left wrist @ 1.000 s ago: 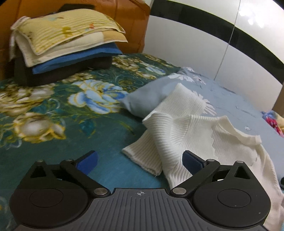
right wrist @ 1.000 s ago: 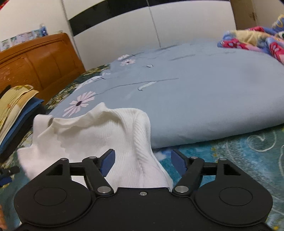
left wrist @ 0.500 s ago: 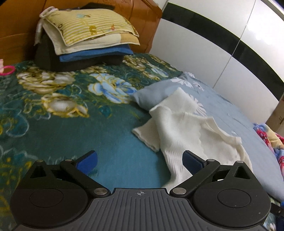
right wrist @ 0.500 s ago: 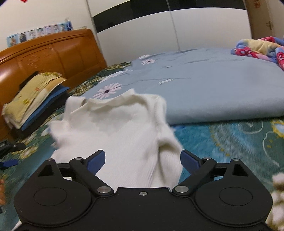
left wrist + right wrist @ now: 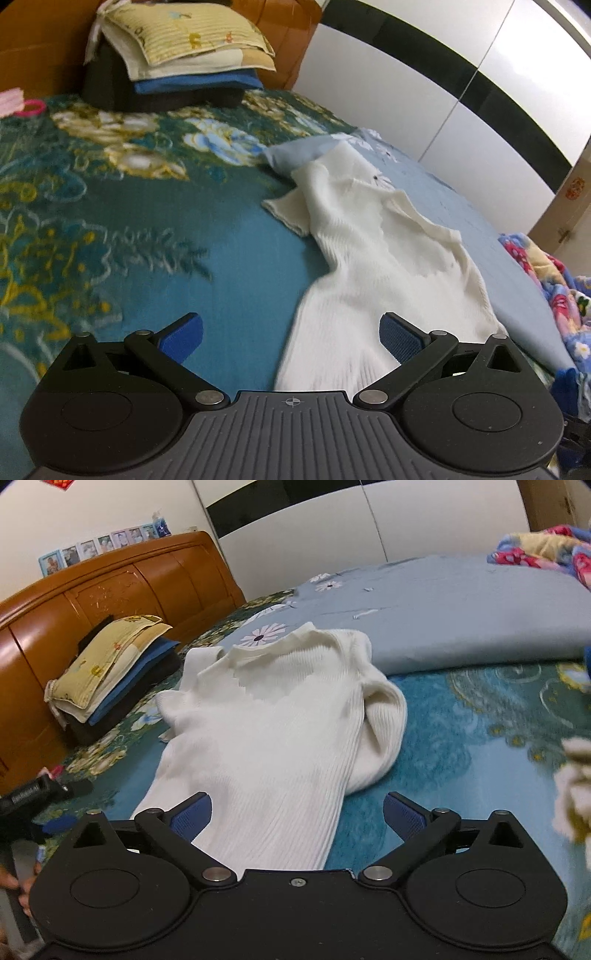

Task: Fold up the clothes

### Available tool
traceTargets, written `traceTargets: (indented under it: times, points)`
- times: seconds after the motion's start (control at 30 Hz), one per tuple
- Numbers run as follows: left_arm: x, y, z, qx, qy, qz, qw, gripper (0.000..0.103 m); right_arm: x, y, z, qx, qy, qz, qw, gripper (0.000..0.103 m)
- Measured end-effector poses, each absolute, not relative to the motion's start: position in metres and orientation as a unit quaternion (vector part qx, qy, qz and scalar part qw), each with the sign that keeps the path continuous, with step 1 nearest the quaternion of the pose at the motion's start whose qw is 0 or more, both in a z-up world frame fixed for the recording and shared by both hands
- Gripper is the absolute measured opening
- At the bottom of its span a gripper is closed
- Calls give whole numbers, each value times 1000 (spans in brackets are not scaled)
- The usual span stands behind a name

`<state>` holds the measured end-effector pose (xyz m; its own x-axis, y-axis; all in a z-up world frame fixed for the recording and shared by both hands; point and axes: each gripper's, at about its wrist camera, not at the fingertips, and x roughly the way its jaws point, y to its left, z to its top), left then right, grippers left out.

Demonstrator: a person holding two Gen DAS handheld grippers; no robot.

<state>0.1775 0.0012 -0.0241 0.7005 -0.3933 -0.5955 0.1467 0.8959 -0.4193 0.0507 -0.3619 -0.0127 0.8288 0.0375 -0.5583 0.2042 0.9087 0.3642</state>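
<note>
A white ribbed sweater (image 5: 373,266) (image 5: 273,716) lies spread on the teal floral bedspread (image 5: 155,229), its collar end resting on a pale blue quilt (image 5: 436,605). One sleeve (image 5: 286,210) sticks out to the left; the other (image 5: 384,716) is bunched at the right. My left gripper (image 5: 291,336) is open, held above the sweater's lower left edge. My right gripper (image 5: 297,812) is open over the sweater's lower part, holding nothing. The left gripper (image 5: 48,797) shows at the right wrist view's left edge.
A stack of folded clothes (image 5: 181,62) (image 5: 110,668) sits by the wooden headboard (image 5: 110,590). A colourful blanket (image 5: 546,273) lies at the right. A pink hair tie (image 5: 33,108) rests far left. White wardrobe doors (image 5: 424,88) stand behind the bed.
Both grippers have pulled back and risen away from the sweater, so more of it shows. The sweater now lies flatter and more stretched out. The right gripper's jaws have widened.
</note>
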Motion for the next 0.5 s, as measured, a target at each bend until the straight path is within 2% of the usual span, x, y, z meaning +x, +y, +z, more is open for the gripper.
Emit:
traceTargets:
  times: [0.5]
  points:
    - [105, 29, -53, -216, 368, -152, 892, 103, -7, -334, -38, 257, 322, -30, 911, 99]
